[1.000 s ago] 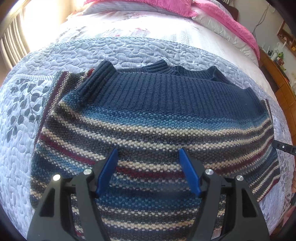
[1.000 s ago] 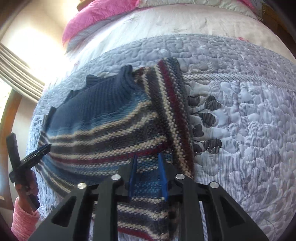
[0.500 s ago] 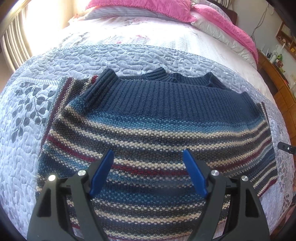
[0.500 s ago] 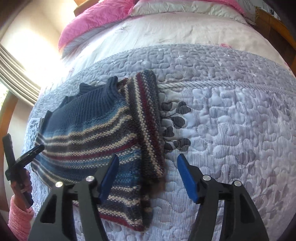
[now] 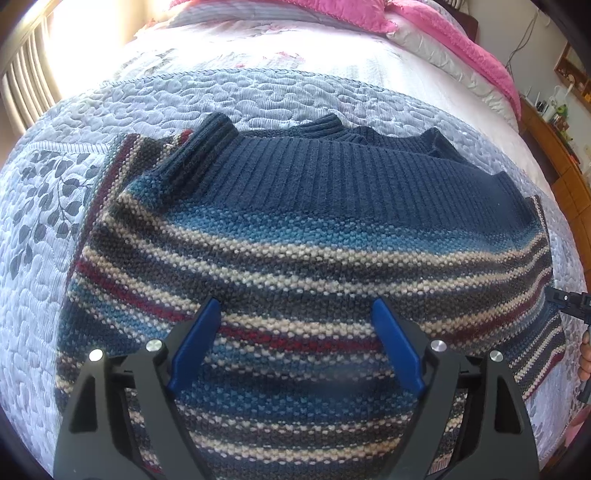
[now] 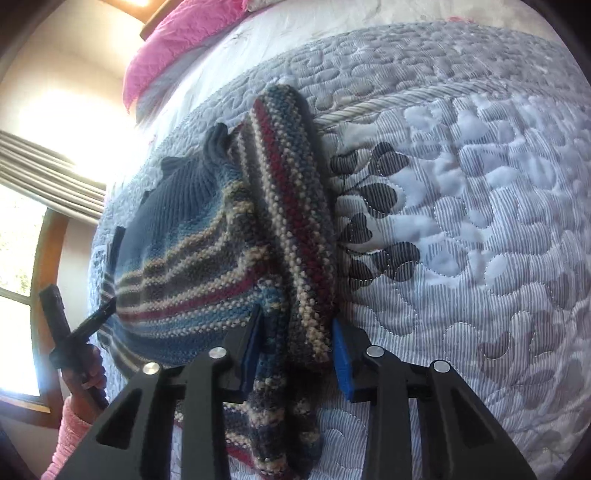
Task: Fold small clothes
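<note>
The left hand-held gripper [image 5: 295, 347] hovers with its blue fingers [image 5: 194, 345] spread wide over the striped knit sweater [image 5: 306, 236], which lies flat on the bed's quilted grey bedspread [image 5: 258, 96]. The right hand-held gripper [image 6: 295, 350] has its jaws around the sweater's folded edge, apparently pinching it. No writing is legible.

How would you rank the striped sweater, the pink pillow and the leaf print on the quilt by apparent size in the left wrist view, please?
1. Striped sweater, by far.
2 and 3. Pink pillow, cropped and farther off, and leaf print: similar, not rankable.
</note>
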Available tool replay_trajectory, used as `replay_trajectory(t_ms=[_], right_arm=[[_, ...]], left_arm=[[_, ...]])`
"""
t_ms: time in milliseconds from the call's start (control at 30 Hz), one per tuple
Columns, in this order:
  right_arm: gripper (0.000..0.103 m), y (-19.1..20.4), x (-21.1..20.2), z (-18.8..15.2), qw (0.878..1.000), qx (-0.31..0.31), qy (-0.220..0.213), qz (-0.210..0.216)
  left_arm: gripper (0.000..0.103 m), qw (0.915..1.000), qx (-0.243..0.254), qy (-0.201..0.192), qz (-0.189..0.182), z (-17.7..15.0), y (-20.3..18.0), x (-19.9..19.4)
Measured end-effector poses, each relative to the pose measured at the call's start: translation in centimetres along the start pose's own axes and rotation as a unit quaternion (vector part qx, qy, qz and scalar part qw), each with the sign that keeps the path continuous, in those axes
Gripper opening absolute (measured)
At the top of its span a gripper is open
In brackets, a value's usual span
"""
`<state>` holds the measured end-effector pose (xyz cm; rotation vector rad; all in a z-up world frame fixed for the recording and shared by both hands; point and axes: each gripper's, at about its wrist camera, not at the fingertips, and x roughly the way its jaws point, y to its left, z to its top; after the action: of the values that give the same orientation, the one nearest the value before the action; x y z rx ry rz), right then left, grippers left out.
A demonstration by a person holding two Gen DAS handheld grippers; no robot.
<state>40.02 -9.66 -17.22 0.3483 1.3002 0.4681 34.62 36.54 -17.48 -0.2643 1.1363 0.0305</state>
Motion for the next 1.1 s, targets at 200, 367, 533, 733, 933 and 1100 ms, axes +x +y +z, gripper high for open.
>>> replay_trajectory(t_ms=[200, 367, 533, 733, 933, 1100], right_arm=[[0.028, 1.1, -0.1, -0.2, 1.000, -0.010, -0.010, -0.022], [0.024, 1.3, -1.4, -0.5, 1.000, -0.004, -0.022, 0.001], [0.024, 1.2, -0.3, -0.2, 1.000, 0.000, -0.003, -0.022], [0.038, 0.4, 1.1, -0.2, 1.000, 0.013, 0.003, -0.006], [0.027, -0.4, 0.5, -0.5, 0.999, 0.041, -0.006, 0.029], [0.024, 0.1, -2.0, -0.5, 0.996, 0.055, -0.025, 0.059]], left_arm=[[0.085, 1.0000, 0.006, -0.005, 0.006, -0.1, -0.3, 0.1], [0.086, 1.0000, 0.008, -0.001, -0.006, -0.1, 0.0, 0.2], [0.090, 0.9998, 0.006, -0.001, -0.016, -0.1, 0.4, 0.6], [0.090, 0.9998, 0.011, -0.006, -0.012, -0.2, 0.3, 0.7], [0.091, 0.9998, 0.012, -0.004, -0.016, -0.2, 0.3, 0.9], [0.091, 0.9996, 0.014, -0.004, -0.024, -0.1, 0.6, 0.9]])
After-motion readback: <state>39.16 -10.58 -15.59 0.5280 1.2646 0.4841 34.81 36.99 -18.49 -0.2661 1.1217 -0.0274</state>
